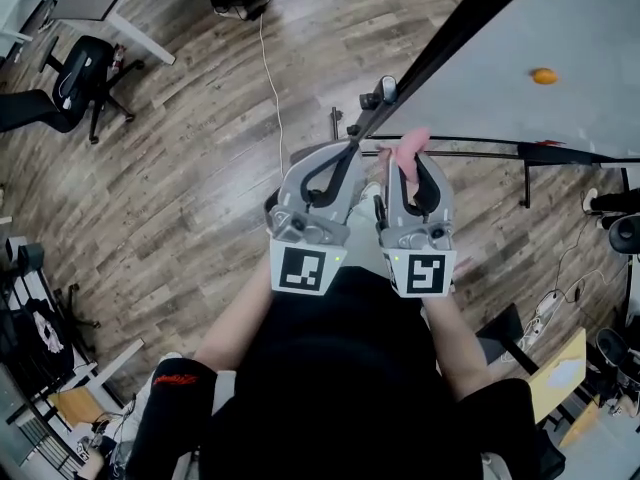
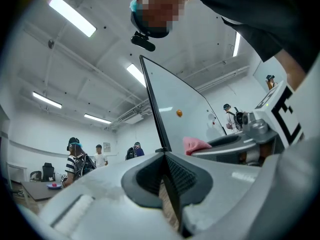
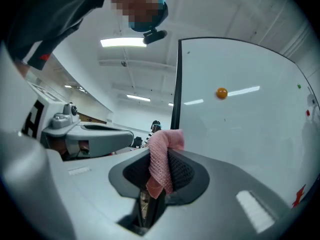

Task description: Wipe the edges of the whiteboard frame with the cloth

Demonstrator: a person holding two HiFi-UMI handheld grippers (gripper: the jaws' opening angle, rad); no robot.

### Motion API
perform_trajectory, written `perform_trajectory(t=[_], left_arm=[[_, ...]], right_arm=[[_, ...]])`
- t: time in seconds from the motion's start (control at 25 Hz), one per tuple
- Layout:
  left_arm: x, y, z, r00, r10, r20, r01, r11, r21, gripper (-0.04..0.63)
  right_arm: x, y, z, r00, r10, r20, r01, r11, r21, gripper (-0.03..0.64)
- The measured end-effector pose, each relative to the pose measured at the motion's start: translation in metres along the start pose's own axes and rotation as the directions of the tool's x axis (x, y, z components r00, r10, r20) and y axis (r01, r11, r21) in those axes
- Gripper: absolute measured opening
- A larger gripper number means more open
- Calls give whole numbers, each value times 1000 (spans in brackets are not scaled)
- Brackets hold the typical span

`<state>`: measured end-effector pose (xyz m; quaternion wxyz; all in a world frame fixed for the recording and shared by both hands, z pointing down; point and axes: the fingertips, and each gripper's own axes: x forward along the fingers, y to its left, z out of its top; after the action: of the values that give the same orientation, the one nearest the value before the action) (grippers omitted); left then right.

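Note:
A whiteboard [image 1: 560, 28] with a black frame [image 1: 450, 38] stands in front of me, its edge running down to my grippers. My left gripper [image 1: 345, 153] is shut on the lower end of that frame edge; in the left gripper view the black frame [image 2: 152, 104] runs straight into the closed jaws of the left gripper [image 2: 164, 156]. Just to its right, my right gripper [image 1: 410, 160] is shut on a pink cloth [image 1: 410, 148]. The cloth [image 3: 161, 159] hangs folded over the tip of the right gripper [image 3: 167, 154], close beside the frame [image 3: 175, 84] and the board face.
An orange magnet [image 1: 543, 76] sticks on the board. The board's stand bars [image 1: 520, 153] lie on the wood floor. An office chair [image 1: 75, 73] is at the far left, a cable [image 1: 272, 78] crosses the floor, and several people [image 2: 75, 156] stand in the room beyond.

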<state>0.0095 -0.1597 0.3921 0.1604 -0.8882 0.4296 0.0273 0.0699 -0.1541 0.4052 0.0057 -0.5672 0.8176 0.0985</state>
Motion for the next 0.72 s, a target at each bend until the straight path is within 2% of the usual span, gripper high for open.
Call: perform_trajectory(t=[0.44, 0.72], left_arm=[[-13, 27, 48, 994, 59, 91, -63, 997, 47, 0], [-28, 31, 73, 989, 75, 126, -85, 993, 79, 0]], right_arm=[[5, 19, 79, 981, 50, 187, -42, 998, -47, 66], [-2, 29, 105, 967, 66, 247, -47, 995, -83, 64]])
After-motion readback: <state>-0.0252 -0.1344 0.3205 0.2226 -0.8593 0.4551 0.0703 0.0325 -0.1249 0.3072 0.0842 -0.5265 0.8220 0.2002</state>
